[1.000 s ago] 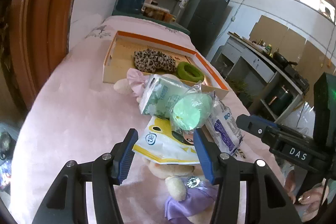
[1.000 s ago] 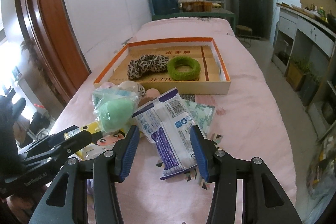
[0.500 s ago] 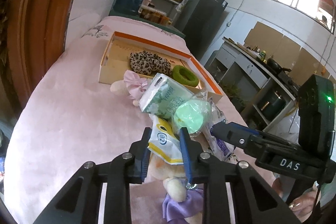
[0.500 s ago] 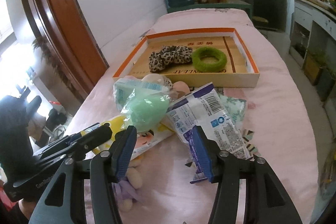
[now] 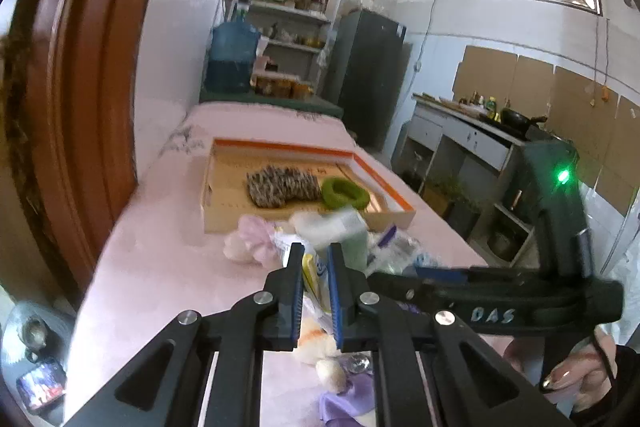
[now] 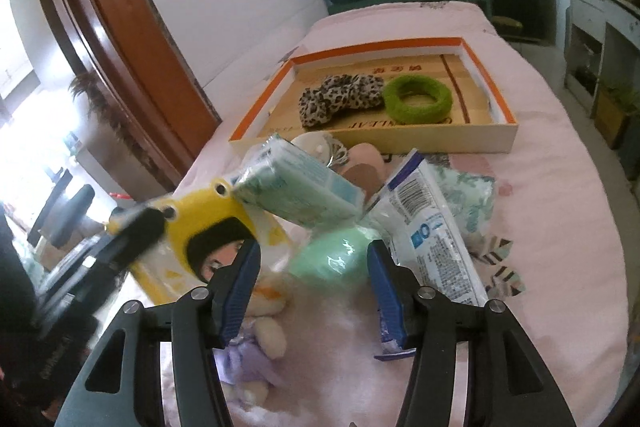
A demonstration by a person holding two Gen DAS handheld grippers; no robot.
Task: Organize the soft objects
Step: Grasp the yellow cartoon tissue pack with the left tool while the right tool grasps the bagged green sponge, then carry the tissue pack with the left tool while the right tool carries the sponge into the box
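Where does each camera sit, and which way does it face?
Left wrist: on the left tongs, closing on a yellow pack; faces the tray; a hand holding the right tongs shows.
Right wrist: on the right tongs, open around a green pouch; left tongs at left.
Shared: tray, green ring.

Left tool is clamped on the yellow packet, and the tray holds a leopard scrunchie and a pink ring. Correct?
Not quite. The ring in the tray is green, not pink, as the right wrist view shows. The rest stands: the left tool is closing on the yellow packet, and the leopard scrunchie lies beside the ring.
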